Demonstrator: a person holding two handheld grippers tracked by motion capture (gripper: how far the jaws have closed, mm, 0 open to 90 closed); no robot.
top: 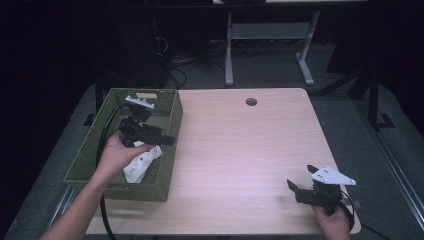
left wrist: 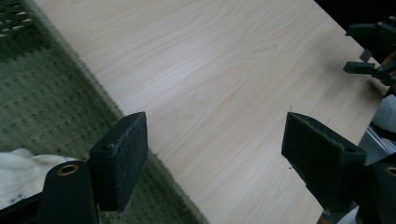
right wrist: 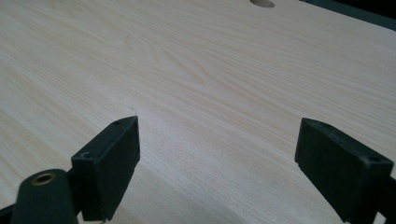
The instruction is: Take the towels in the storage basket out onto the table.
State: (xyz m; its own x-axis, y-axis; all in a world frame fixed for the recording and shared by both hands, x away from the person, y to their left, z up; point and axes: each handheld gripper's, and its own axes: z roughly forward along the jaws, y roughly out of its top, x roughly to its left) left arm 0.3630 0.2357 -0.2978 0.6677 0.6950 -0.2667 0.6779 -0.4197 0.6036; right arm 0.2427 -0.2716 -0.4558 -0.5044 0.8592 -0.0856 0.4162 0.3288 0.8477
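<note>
A green woven basket (top: 135, 192) stands on the left part of a pale wooden table (top: 240, 150). Inside it lies a crumpled white cloth (top: 142, 165), at the near right. My left gripper (top: 169, 140) hovers over the basket's right rim, pointing right, open and holding nothing. In the left gripper view the gripper (left wrist: 215, 128) has its jaws wide apart above the basket's rim (left wrist: 56, 93), with the cloth (left wrist: 18, 168) at the lower left. My right gripper (top: 300, 176) rests low at the table's near right corner, open and holding nothing. Bare wood shows between its jaws (right wrist: 219, 126).
A round cable hole (top: 251, 101) sits near the table's far edge, also visible as the hole (right wrist: 262, 3) in the right gripper view. Behind the table stand a grey desk frame (top: 229, 50) and cables on the floor. The right gripper (left wrist: 373, 51) appears far off in the left gripper view.
</note>
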